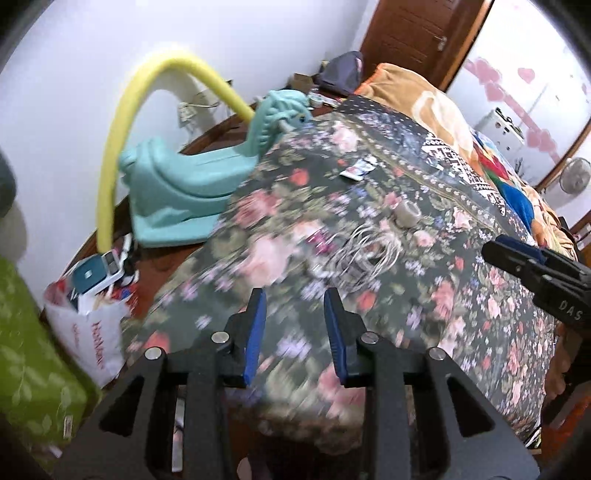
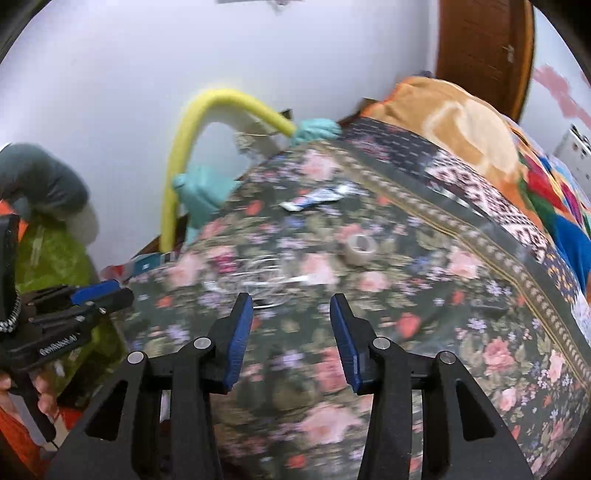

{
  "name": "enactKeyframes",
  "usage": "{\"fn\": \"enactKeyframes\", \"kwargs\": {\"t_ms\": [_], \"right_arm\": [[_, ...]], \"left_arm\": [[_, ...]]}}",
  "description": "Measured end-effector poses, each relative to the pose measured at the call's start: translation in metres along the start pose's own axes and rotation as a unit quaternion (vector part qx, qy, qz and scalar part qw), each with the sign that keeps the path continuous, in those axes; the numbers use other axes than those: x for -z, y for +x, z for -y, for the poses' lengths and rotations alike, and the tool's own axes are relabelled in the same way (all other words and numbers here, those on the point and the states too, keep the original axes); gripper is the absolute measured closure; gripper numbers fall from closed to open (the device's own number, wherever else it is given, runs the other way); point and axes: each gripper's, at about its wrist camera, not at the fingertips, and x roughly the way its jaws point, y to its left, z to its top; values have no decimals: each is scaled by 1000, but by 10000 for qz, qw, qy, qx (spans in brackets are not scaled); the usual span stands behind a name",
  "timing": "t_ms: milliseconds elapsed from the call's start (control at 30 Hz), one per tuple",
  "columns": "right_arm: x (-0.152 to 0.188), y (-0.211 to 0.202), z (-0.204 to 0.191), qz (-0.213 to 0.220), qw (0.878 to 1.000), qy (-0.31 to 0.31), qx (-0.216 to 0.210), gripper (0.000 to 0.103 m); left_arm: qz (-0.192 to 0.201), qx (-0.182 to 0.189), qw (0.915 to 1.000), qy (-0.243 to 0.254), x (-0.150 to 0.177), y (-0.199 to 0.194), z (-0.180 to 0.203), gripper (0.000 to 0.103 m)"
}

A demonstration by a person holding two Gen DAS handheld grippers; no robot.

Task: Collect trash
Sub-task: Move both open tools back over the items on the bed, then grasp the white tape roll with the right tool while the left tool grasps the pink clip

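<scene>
A bed with a dark floral cover fills both views, blurred by motion. Small blue-and-white wrappers lie on the cover toward its far side. Nearer lie a roll of clear tape and a coil of white cable. My left gripper hangs open over the near part of the cover, short of the cable, with nothing between its blue pads. My right gripper is also open and empty, just short of the cable. Each gripper shows at the edge of the other's view.
On the floor left of the bed stand a teal plastic toy and a bent yellow foam tube. A white plastic bag stuffed with boxes sits beside a green cushion. Orange and multicoloured blankets cover the bed's far end, with a brown door behind.
</scene>
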Motion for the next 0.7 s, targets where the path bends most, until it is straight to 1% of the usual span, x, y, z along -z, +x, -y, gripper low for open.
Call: {"fn": "enactKeyframes", "kwargs": {"t_ms": [100,200,333,400,500,567,700], "right_arm": [[-6,17,24,-118,9997,198,60,63],[-10,35,41,-220,9989,406,28,63],[-18,65,55,-355,9972,641,-159,63],[-22,79,59,-417,9962,715,-273,63],[-28,102,64,-473,9948,833,-344,63],[-31,115,67,-511,9939,924,-316,63],[-34,142,74,-641,9911,1148,-223,63]], "left_arm": [[-24,51,9999,108,-13,18,12,72],[-77,62,9998,181,-22,40,20,72],[-200,-100,9997,124,-28,70,15,72],[-271,-62,9996,10,-29,80,11,72],[-259,86,9996,-81,-30,88,8,72],[-164,113,9998,-13,-30,88,10,72],[-133,246,9995,144,-31,92,15,73]]}}
